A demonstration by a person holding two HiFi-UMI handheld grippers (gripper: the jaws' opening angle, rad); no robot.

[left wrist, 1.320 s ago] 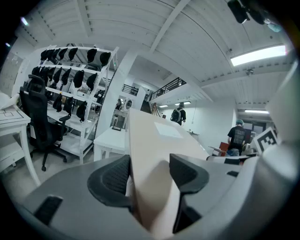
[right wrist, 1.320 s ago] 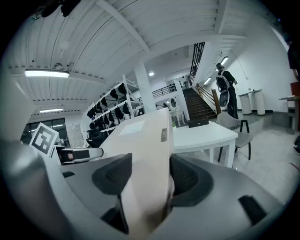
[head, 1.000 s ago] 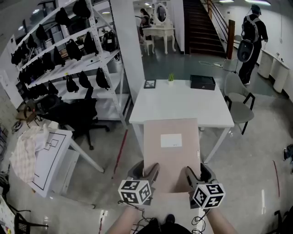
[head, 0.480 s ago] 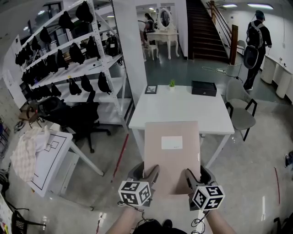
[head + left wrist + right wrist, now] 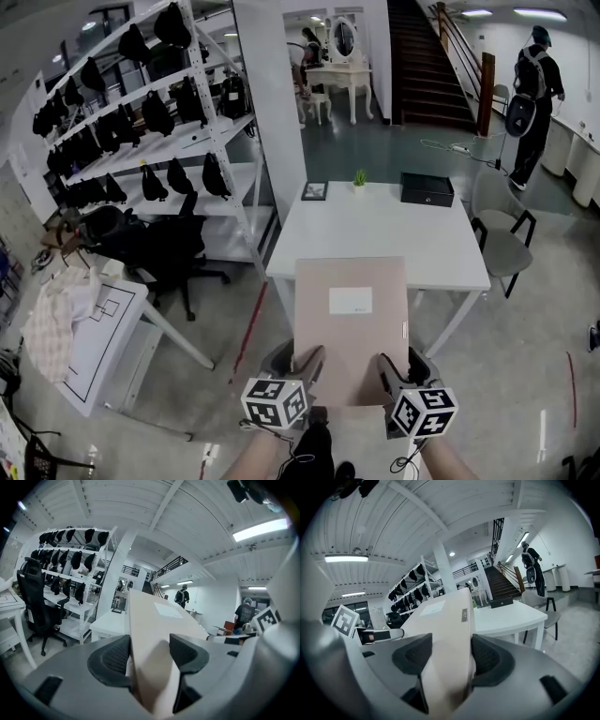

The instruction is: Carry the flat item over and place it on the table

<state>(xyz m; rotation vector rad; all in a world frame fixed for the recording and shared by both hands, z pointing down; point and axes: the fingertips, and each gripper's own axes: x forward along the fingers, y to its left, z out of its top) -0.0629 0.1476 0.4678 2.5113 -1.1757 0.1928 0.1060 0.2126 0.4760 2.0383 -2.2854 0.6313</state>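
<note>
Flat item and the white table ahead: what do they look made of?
Flat item: probably cardboard or thick paperboard with a matte pinkish-beige finish. It lies stiff and flat though held only at its near edge, and a white paper label is stuck on top. Table: smooth, even white top, likely laminate or painted board. The look leaves that open.
</note>
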